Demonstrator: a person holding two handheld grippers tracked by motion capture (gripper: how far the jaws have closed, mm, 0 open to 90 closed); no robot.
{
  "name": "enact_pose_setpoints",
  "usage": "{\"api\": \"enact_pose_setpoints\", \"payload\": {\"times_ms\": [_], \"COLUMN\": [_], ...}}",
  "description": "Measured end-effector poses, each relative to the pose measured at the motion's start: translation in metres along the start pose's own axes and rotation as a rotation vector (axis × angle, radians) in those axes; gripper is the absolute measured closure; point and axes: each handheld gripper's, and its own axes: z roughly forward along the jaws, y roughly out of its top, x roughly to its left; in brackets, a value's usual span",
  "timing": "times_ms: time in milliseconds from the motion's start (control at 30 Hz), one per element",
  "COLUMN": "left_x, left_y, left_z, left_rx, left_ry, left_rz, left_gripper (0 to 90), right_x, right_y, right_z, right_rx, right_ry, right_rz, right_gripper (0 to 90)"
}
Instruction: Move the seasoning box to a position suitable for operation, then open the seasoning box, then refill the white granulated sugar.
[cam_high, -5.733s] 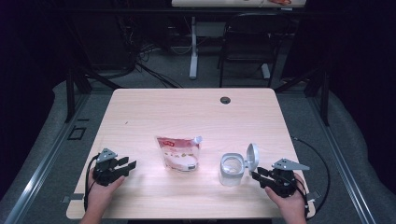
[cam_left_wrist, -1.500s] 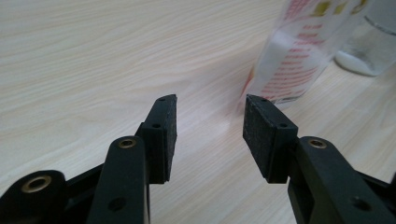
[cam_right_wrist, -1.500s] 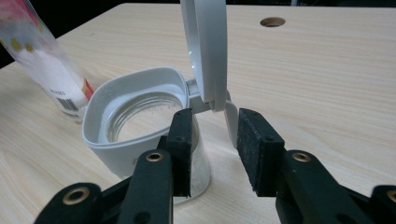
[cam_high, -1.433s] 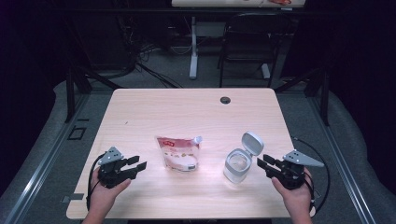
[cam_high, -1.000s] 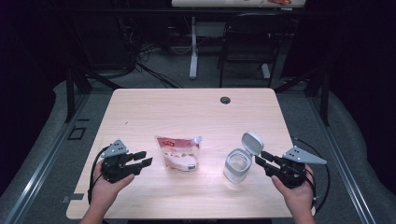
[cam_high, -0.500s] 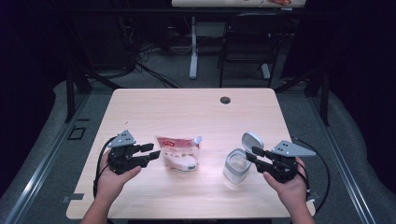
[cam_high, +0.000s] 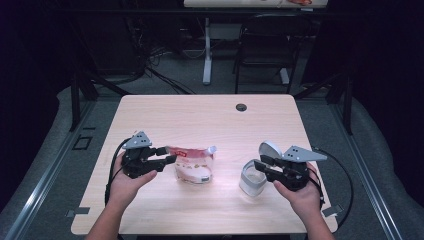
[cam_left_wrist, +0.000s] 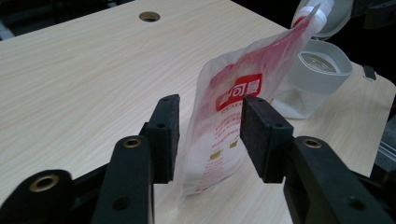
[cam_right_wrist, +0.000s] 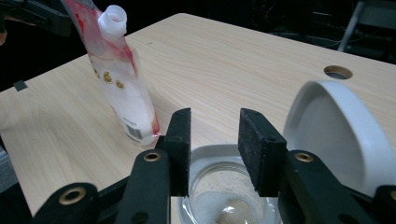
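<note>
Tabletop (cam_high: 210, 117): upright pouch (cam_high: 194, 164), spout toward jar (cam_high: 252, 178); left claw (cam_high: 167, 155) and right claw (cam_high: 258, 165) agape, empty.

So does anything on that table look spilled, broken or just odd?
Nothing looks spilled or broken. The red-and-white spout pouch stands upright with its spout uncapped, leaning a little toward the clear container. That container's white flip lid is swung open, with a little pale powder at the bottom.
</note>
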Motion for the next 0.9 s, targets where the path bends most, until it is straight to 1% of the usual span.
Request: {"api": "enact_pose_setpoints", "payload": {"times_ms": [100, 167, 200, 233, 267, 367, 467, 533, 600, 733, 833, 867, 900], "left_x": [-0.002, -0.004, -0.005, -0.005, -0.005, -0.006, -0.005, -0.005, -0.004, -0.005, -0.004, -0.004, -0.004], "left_y": [0.003, 0.005, 0.005, 0.005, 0.005, 0.005, 0.005, 0.006, 0.006, 0.007, 0.008, 0.008, 0.008], "left_z": [0.003, 0.004, 0.005, 0.005, 0.004, 0.003, 0.002, 0.002, 0.002, 0.003, 0.003, 0.003, 0.003], "left_rx": [0.011, 0.018, 0.021, 0.022, 0.027, 0.032, 0.032, 0.035, 0.041, 0.046, 0.046, 0.046, 0.046], "left_ry": [0.002, 0.019, 0.033, 0.037, 0.038, 0.041, 0.039, 0.037, 0.034, 0.037, 0.037, 0.037, 0.036], "left_rz": [0.009, 0.019, 0.027, 0.031, 0.033, 0.039, 0.039, 0.040, 0.049, 0.051, 0.054, 0.054, 0.054], "left_gripper": [59.4, 60.7, 62.3, 64.3, 65.9, 68.8, 68.9, 68.9, 69.1, 69.3, 69.9, 70.0, 70.0], "right_x": [0.003, 0.005, 0.007, 0.008, 0.010, 0.015, 0.021, 0.023, 0.025, 0.028, 0.030, 0.030, 0.031], "right_y": [0.003, 0.006, 0.007, 0.009, 0.011, 0.017, 0.023, 0.024, 0.025, 0.026, 0.028, 0.028, 0.030], "right_z": [0.003, 0.005, 0.006, 0.007, 0.008, 0.012, 0.018, 0.022, 0.027, 0.035, 0.043, 0.043, 0.045], "right_rx": [0.009, 0.016, 0.019, 0.020, 0.017, 0.031, 0.036, 0.041, 0.048, 0.065, 0.065, 0.065, 0.065], "right_ry": [0.010, 0.012, 0.014, 0.020, 0.027, 0.043, 0.060, 0.062, 0.067, 0.075, 0.090, 0.090, 0.099], "right_rz": [-0.017, -0.027, -0.034, -0.041, -0.044, -0.063, -0.082, -0.091, -0.089, -0.100, -0.094, -0.094, -0.092], "right_gripper": [63.9, 63.6, 63.6, 63.5, 63.3, 63.0, 62.0, 61.6, 61.7, 61.8, 62.2, 62.2, 62.2]}}
